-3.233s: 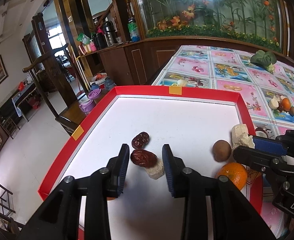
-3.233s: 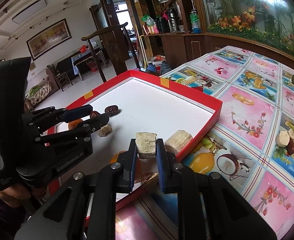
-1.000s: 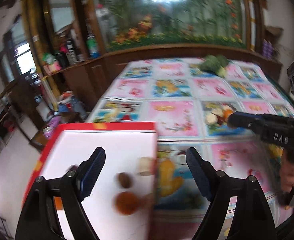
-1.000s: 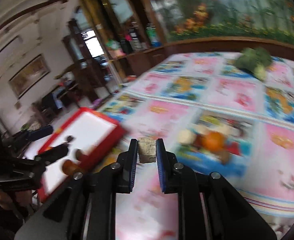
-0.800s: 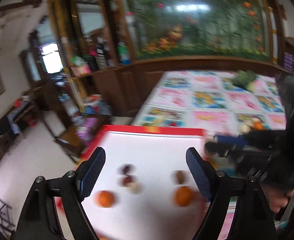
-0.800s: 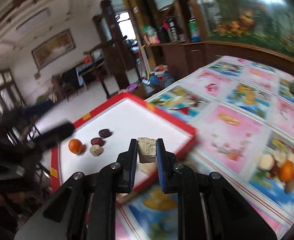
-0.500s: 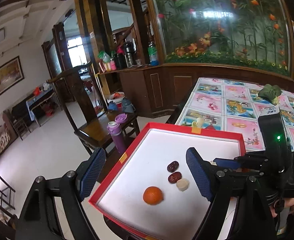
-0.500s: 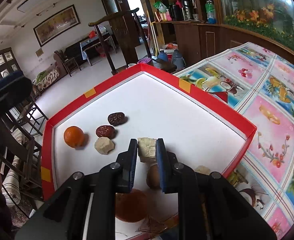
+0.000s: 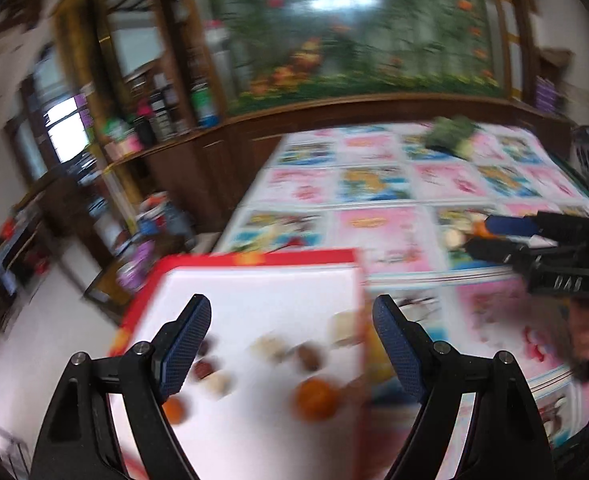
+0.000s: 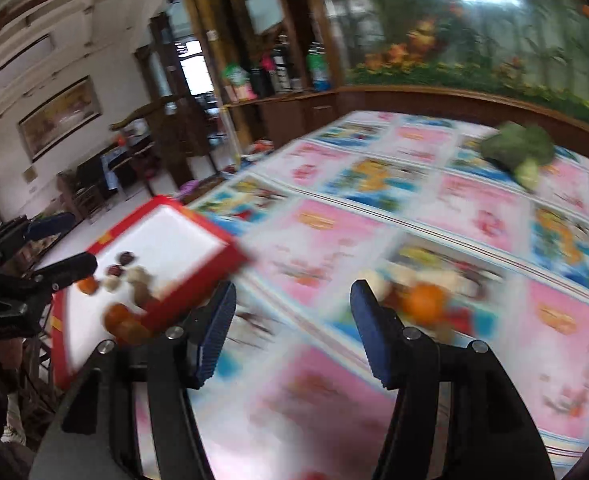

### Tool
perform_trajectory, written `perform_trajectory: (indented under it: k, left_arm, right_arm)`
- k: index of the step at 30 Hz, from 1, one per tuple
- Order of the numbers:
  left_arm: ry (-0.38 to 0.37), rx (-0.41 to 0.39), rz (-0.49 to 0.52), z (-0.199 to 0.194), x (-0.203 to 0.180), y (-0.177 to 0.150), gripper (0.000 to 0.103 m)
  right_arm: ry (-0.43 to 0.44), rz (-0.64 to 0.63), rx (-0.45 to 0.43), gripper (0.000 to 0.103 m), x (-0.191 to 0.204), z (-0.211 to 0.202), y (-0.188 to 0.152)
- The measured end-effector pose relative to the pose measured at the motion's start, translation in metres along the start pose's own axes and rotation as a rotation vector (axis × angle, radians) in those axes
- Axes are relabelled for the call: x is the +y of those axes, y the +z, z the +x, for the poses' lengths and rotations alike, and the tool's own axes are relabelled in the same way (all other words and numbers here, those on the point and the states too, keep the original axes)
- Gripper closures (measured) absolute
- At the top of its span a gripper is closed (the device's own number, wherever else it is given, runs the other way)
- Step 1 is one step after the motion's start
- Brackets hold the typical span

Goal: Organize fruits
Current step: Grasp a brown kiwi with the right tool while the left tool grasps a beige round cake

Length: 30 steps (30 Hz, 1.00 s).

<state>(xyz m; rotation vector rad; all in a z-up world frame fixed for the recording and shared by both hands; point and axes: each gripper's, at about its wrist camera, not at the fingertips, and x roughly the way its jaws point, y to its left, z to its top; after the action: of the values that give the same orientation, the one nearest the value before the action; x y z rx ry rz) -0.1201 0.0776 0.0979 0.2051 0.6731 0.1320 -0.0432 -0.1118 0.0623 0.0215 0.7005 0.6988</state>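
Right gripper (image 10: 292, 322) no longer pinching pale chunk; jaws spread, empty, over counter (image 10: 474, 208). Left gripper (image 9: 290, 336) jaws spread above red tray (image 9: 254, 258) containing blurred fruits (image 9: 314, 398).

Both views heavily motion-smeared, daylight-bright. Blown-out rectangular window (image 9: 64, 136) at left, glare patch on the glass-fronted flower mural (image 9: 344, 2). Fisheye bends edges, corners vignette black. Only the black gripper bodies stay sharp.
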Motion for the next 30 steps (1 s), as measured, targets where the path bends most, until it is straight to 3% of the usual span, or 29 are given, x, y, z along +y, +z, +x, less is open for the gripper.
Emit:
perform_trajectory:
  k: [5, 7, 12, 20, 23, 26, 28, 30]
  left_arm:
    - [-0.088, 0.047, 0.127, 0.038, -0.059, 0.023, 0.02]
    - [-0.081, 0.083, 0.176, 0.059, -0.078, 0.03, 0.02]
    - [-0.104, 0.139, 0.205, 0.093, -0.093, 0.033, 0.02]
    - [-0.22, 0.183, 0.232, 0.114, -0.109, 0.045, 0.02]
    - [-0.26, 0.217, 0.248, 0.126, -0.119, 0.047, 0.02]
    - [-0.275, 0.233, 0.273, 0.136, -0.129, 0.049, 0.021]
    - [-0.292, 0.238, 0.285, 0.14, -0.134, 0.051, 0.023]
    - [-0.301, 0.243, 0.304, 0.143, -0.138, 0.053, 0.034]
  right_arm:
    - [-0.121, 0.012, 0.07, 0.042, -0.043, -0.003, -0.01]
    - [-0.127, -0.007, 0.098, 0.049, -0.041, 0.006, -0.009]
    - [-0.187, -0.036, 0.159, 0.067, -0.043, 0.024, -0.015]
    - [-0.239, -0.013, 0.194, 0.068, -0.044, 0.035, -0.013]
    - [-0.247, 0.006, 0.201, 0.077, -0.048, 0.037, -0.013]
    - [-0.236, 0.02, 0.199, 0.079, -0.051, 0.036, -0.013]
    - [-0.232, 0.026, 0.195, 0.079, -0.052, 0.035, -0.013]
    - [-0.232, 0.033, 0.193, 0.079, -0.053, 0.034, -0.013]
